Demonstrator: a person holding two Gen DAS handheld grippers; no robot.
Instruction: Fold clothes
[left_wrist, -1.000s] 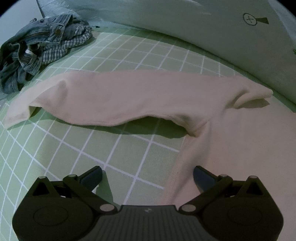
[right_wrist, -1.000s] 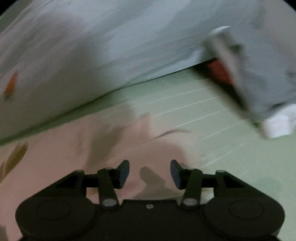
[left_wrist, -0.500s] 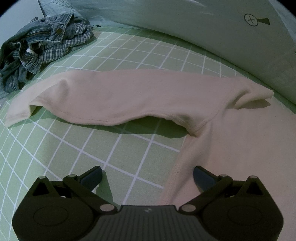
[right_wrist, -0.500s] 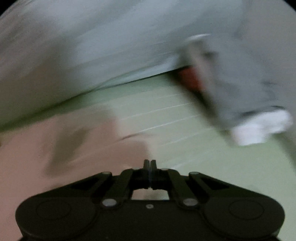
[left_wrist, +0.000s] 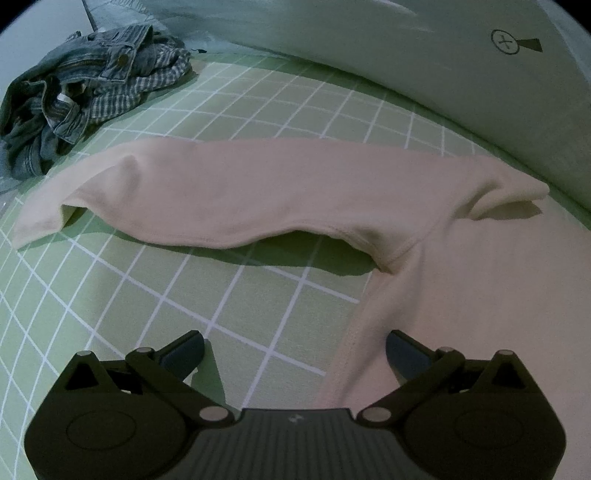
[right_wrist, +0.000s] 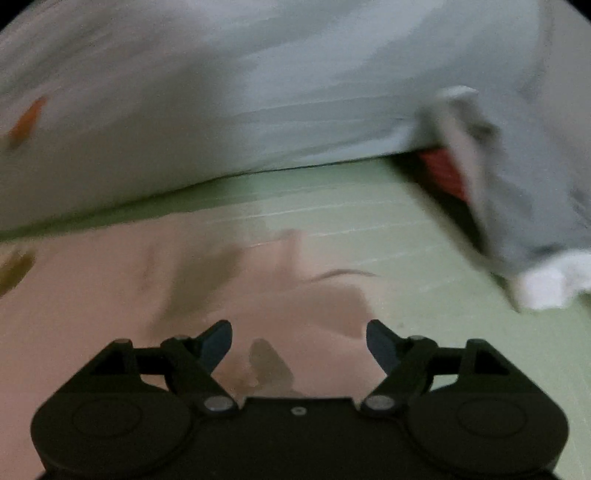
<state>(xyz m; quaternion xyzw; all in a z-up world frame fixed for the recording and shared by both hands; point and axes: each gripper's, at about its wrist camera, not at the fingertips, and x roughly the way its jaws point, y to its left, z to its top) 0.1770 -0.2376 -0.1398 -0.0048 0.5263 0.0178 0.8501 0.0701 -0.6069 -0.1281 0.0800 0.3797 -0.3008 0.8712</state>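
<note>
The pale pink long-sleeved top (left_wrist: 480, 295) lies flat on the green gridded mat (left_wrist: 184, 295), its body toward the right of the left wrist view. One sleeve (left_wrist: 258, 195) is stretched leftward across the mat, its long axis running side to side, well ahead of the left gripper (left_wrist: 295, 350). That gripper's jaws stand released and empty, straddling the top's side seam, so the body's edge is the nearest cloth and the sleeve cuff lies far off to the left. In the blurred right wrist view, the right gripper (right_wrist: 299, 339) hovers over the top's wrinkled pink cloth (right_wrist: 110, 295); its jaws have just been opening and nothing is pinched between them. A heap of denim and checked clothes (left_wrist: 85, 88) sits well apart at the mat's far left corner, and a grey garment (right_wrist: 517, 184) lies beyond the right gripper. Judging by this, the left hand is better placed for the sleeve fold.
</note>
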